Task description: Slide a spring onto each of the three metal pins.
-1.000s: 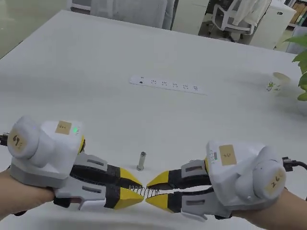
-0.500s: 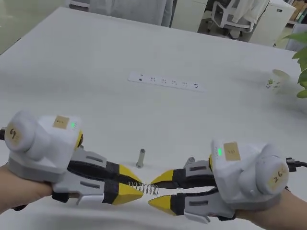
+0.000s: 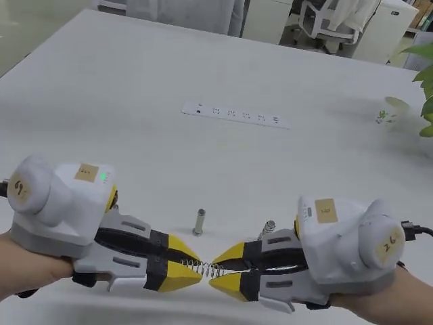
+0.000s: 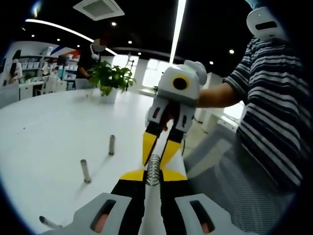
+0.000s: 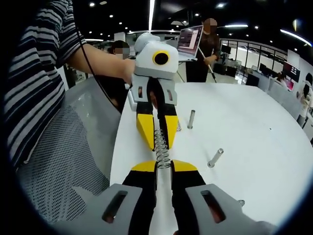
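Note:
A small coil spring point(image 3: 203, 269) hangs level just above the white table point(image 3: 135, 101), stretched between my two grippers. My left gripper point(image 3: 191, 269) is shut on its left end and my right gripper point(image 3: 215, 269) is shut on its right end, their yellow tips almost meeting. In the left gripper view the spring point(image 4: 153, 169) runs from my own jaws into the right gripper's tips. The right gripper view shows the spring point(image 5: 161, 147) the same way. One metal pin point(image 3: 199, 222) stands upright just beyond the tips. A second pin point(image 3: 266, 230) leans beside the right gripper, and whether a spring sits on it is unclear.
A white power strip point(image 3: 233, 116) lies across the middle of the table. A paper cup point(image 3: 392, 112) and plant leaves point(image 3: 426, 88) are at the far right. Office chairs stand beyond the far edge. A small object point(image 4: 46, 223) lies flat near the pins.
The right gripper's jaws, apart half a second ago, have shut on the spring's right end. The leaning pin now shows beside the right gripper. The left gripper has held still.

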{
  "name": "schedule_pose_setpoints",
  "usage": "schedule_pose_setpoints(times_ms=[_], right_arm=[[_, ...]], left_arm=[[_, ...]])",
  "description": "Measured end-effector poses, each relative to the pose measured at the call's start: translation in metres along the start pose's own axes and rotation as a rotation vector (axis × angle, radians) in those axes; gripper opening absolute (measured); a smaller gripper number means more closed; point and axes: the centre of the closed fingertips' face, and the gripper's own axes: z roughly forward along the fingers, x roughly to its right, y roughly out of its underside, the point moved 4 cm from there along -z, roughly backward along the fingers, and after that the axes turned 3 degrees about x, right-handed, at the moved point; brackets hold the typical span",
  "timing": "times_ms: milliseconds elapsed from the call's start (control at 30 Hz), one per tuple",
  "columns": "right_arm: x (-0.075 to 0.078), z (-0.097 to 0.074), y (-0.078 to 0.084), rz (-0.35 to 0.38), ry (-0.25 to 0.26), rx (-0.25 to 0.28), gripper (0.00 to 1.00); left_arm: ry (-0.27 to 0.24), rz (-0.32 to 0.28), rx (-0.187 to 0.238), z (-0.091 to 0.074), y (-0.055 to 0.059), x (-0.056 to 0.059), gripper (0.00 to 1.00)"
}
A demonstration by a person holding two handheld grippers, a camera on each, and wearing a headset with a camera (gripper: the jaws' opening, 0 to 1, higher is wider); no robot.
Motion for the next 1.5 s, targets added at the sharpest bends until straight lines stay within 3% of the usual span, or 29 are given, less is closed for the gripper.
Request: schedule_pose_setpoints(times_ms=[400,700,833,933,1500], right_arm=[[0.001,-0.007,-0.015,-0.118,0.021,-0.010,0.07],[0.000,-0.005,-0.028,-0.095,0.002,0.047,0.08],[-0.001,-0.002,-0.029,-0.112,0.003,0.041,0.08],[-0.003,-0.001,-0.037,-0.119,0.003,0.071,0.08],[-0.009,0.003,-0.054,-0.207,0.026,0.107,0.08]], left_arm=[[-0.002,0.002,-0.002,-0.001,0.001,-0.001,0.03],[-0.010,0.039,-0.041,-0.001,0.006,-0.002,0.03],[-0.017,0.047,-0.054,-0.002,0.008,-0.004,0.03],[-0.016,0.054,-0.063,0.000,0.008,-0.002,0.03],[0.004,0.060,-0.053,0.013,0.002,0.003,0.03]])
